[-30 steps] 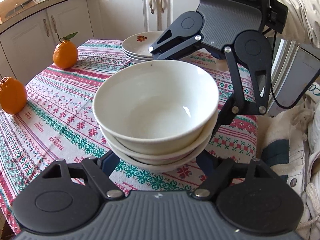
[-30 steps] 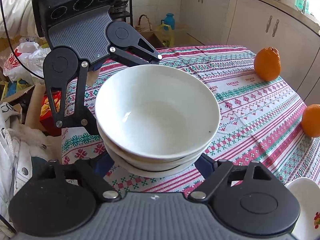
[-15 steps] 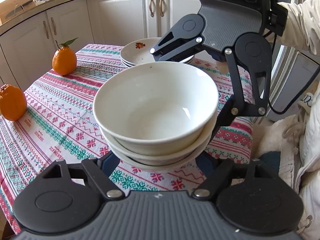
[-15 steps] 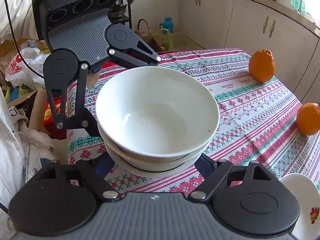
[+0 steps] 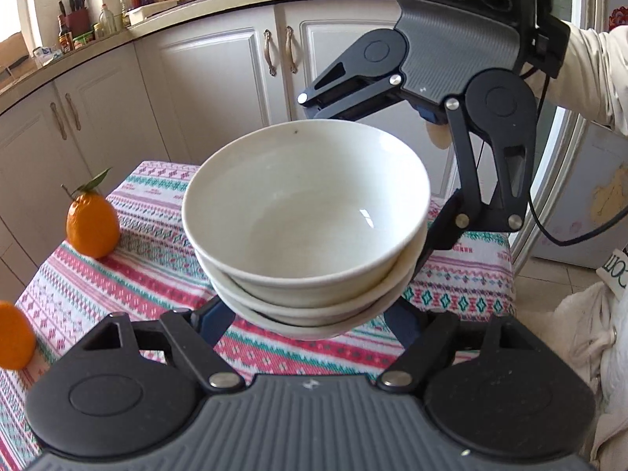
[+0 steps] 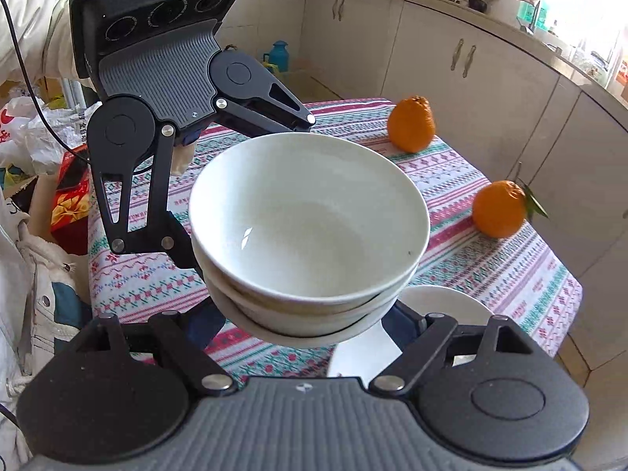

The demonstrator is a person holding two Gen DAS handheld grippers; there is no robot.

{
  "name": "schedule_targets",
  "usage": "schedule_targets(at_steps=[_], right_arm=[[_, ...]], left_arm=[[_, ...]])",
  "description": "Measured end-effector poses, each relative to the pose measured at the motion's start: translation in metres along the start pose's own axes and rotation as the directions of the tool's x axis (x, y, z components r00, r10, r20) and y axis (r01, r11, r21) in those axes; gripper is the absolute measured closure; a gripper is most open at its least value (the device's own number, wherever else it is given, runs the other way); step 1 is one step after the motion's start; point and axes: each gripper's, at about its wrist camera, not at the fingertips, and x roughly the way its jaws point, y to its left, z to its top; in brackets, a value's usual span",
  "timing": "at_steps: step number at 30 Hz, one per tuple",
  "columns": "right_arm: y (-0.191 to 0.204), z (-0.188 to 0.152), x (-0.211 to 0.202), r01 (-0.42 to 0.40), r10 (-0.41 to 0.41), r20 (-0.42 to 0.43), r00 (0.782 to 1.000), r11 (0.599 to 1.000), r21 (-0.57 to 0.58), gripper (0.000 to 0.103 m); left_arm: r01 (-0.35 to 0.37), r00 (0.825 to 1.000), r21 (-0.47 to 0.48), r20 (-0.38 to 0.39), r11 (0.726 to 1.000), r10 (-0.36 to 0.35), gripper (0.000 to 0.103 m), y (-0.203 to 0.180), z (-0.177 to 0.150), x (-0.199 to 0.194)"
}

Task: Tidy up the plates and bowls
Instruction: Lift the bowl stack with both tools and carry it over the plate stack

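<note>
No lettering can be read; partial characters on a bag (image 5: 617, 274) at the frame edge are illegible.

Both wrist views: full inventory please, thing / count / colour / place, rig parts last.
bowls: three nested, white, held up above the table between both grippers
plates: white, on the table under the bowls, right wrist view only; count unclear
oranges: two, orange, on the tablecloth, apart from each other; one with a leaf
tablecloth: one, red, green and white pattern, covering the table
cabinets: cream, behind the table
bottles: several, mixed colours, on the counter
jug: one, blue, on the floor by the cabinets
left gripper: black, cradling the bowl stack
right gripper: black, cradling it from the opposite side
</note>
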Motion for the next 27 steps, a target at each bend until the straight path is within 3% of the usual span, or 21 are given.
schedule_targets(at_steps=[7,15,27], right_arm=[[-0.04,-0.031,-0.01,0.06,-0.058,-0.03,0.998,0.997,0.047,0.014],[-0.069,-0.061,-0.006,0.077,-0.072,-0.047,0.996,0.991,0.112,0.014],[-0.087,-0.074,0.004,0.054,-0.048,-0.039,0.998,0.985,0.166,0.014]], left_arm=[[0.044,0.999,0.029,-0.013,0.999,-0.044,0.021,0.013,0.034,0.049],[0.077,0.996,0.037,-0.043,0.996,-0.075,0.021,0.021,0.05,0.088],[0.079,0.995,0.022,-0.064,0.997,-0.078,0.021,0.029,0.053,0.106]])
